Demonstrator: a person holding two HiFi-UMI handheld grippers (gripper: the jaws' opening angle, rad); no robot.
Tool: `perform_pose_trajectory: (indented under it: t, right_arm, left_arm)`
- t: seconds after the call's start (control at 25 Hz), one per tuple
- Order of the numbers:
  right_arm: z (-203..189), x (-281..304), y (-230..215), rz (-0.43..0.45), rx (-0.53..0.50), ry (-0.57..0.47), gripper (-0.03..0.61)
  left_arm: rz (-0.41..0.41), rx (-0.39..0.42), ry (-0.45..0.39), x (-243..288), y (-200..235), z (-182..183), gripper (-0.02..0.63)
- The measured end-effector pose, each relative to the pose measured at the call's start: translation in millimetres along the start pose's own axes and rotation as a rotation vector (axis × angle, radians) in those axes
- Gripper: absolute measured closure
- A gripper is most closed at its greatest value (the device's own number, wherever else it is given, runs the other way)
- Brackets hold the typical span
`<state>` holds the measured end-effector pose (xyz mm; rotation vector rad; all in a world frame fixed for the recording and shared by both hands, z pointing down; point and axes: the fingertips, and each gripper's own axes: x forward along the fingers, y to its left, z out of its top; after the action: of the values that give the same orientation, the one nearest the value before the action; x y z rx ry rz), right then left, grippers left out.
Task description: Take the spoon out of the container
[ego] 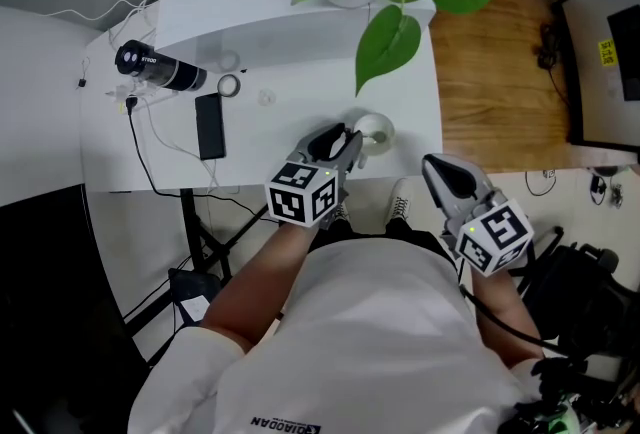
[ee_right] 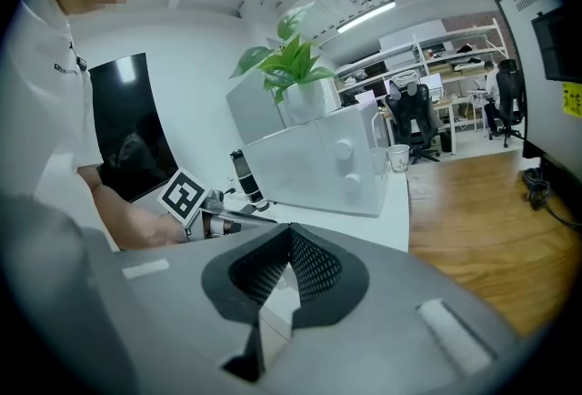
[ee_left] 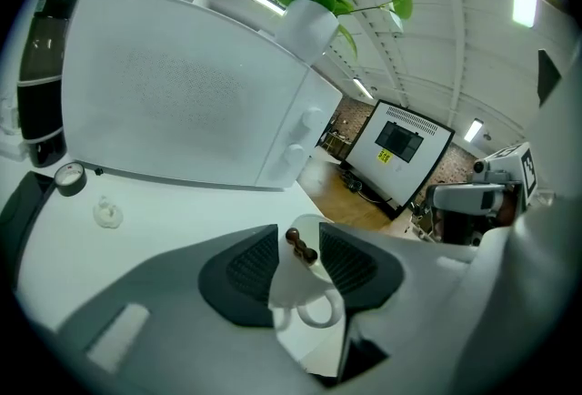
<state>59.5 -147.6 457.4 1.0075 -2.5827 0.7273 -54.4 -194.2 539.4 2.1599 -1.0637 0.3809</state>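
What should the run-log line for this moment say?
left claw: open, astride white cup | spoon: in white cup | right claw: shut, empty | task: spoon not yet out

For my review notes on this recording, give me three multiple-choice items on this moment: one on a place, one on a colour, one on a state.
1. Where does the white handled ceramic cup stand?
A. On top of the white cabinet
B. On the white table, between the tongs of the left gripper
C. On the wooden floor

2. What colour is the beaded spoon handle sticking out of that cup?
A. Green
B. Dark brown
C. Blue

3. How are the tongs of the right gripper?
A. Closed on the black phone
B. Wide apart round the cup
C. Together, with nothing between them

Answers:
1 B: the left gripper view shows the cup on the table between its open tongs.
2 B: the beads read dark brown against the white cup.
3 C: the right gripper view shows the pads meeting at their tips, empty.
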Motion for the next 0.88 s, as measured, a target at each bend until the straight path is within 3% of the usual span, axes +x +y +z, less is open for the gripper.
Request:
perform_pose_trajectory:
  t: [0.28, 0.88]
  right_arm:
    - [-2, -1, -2, -0.004, 0.003, 0.0, 0.571]
    - [-1, -10, 1, -0.008, -0.006, -0.01, 0.571]
  left_arm:
    - [0.008, 0.022, 0.016, 1, -2, -4, 0.516]
    - [-0.002, 0.057, -0.001, -3, -12, -2, 0.531]
